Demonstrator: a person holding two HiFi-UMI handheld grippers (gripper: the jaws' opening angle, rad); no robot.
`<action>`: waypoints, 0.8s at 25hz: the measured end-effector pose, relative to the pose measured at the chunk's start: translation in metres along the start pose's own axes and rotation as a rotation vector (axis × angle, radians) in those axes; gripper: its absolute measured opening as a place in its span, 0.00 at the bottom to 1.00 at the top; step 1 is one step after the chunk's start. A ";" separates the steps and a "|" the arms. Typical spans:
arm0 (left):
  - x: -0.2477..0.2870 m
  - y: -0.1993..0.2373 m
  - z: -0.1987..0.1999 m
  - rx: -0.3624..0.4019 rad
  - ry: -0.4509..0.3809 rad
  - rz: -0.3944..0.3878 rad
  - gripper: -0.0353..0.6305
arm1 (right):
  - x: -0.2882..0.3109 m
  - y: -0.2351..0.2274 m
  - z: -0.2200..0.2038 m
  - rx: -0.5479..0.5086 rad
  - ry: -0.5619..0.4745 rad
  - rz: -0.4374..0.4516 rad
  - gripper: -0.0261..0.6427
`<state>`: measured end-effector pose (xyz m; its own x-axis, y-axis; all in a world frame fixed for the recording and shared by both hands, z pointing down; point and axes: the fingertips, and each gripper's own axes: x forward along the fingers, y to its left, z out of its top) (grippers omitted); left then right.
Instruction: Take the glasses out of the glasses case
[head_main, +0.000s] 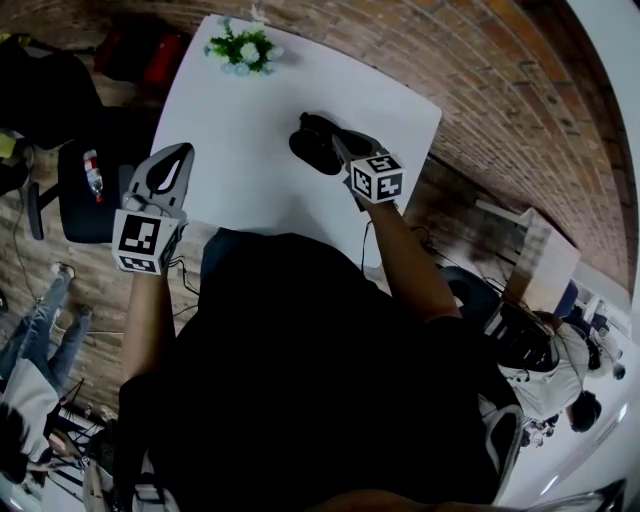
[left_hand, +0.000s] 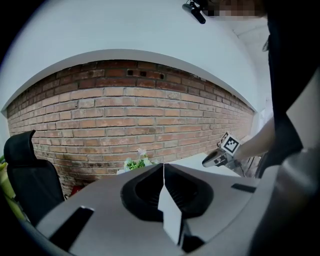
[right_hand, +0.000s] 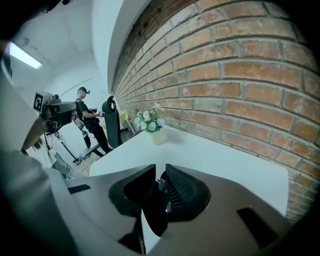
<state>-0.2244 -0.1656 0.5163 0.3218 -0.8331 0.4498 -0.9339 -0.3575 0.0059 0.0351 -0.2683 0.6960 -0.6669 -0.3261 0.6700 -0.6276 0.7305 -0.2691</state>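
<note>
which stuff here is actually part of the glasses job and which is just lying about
Job: glasses case on the white table; right tongs, open, right at it; left tongs, shut, off to the side.
Lying about: potted flowers at the table's far end; black chair beside the table.

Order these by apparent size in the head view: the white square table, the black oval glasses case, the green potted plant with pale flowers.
1. white square table
2. black oval glasses case and green potted plant: they look about alike, so I leave them unranked.
</note>
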 end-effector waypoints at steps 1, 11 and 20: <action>0.000 0.000 -0.001 -0.002 0.001 0.000 0.07 | 0.002 0.000 -0.003 -0.001 0.006 0.000 0.15; -0.001 0.002 -0.012 -0.013 0.025 0.002 0.07 | 0.022 -0.008 -0.038 -0.088 0.123 -0.005 0.16; 0.002 0.009 -0.020 -0.030 0.039 0.006 0.07 | 0.044 -0.013 -0.054 -0.131 0.200 0.002 0.19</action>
<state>-0.2352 -0.1623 0.5356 0.3107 -0.8176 0.4847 -0.9400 -0.3398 0.0295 0.0356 -0.2596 0.7663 -0.5667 -0.2089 0.7970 -0.5602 0.8070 -0.1868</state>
